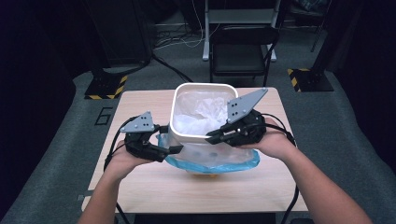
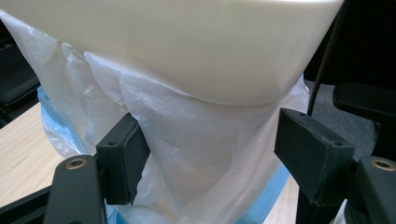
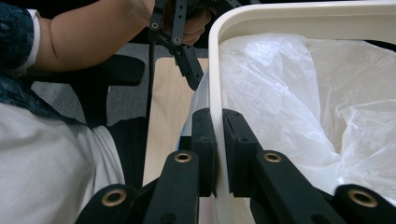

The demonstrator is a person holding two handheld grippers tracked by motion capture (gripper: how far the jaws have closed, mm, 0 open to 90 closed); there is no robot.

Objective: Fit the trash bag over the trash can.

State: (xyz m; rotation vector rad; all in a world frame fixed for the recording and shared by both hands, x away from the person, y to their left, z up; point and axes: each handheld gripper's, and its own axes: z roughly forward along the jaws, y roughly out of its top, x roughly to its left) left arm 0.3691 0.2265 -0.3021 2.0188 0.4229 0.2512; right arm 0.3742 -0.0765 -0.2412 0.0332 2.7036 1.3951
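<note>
High view above the person's side, facing forward and down over the counter [image 1: 140, 182], left gripper view close under the bin [image 2: 196, 42] rim, right gripper view along that rim, all sharing the bin.

bin [image 1: 189, 133] on table [image 1: 149, 184] | liner [image 1: 201, 112] in bin | chair [image 1: 243, 51] behind table

The white bin [image 1: 201, 91] looks like smooth, hard plastic with a soft sheen along its rim. Inside it, the bag liner [image 1: 205, 112] is thin, crinkled translucent plastic film with a faint gloss; below the bin's rim its blue edge [image 1: 219, 164] looks like the same filmy plastic. The surface [image 1: 140, 182] under the bin shows pale wood grain with a matt finish. The left claw [image 2: 208, 154] has matt black plastic jaws with brass-coloured rivets, as does the right claw [image 3: 218, 140].
</note>
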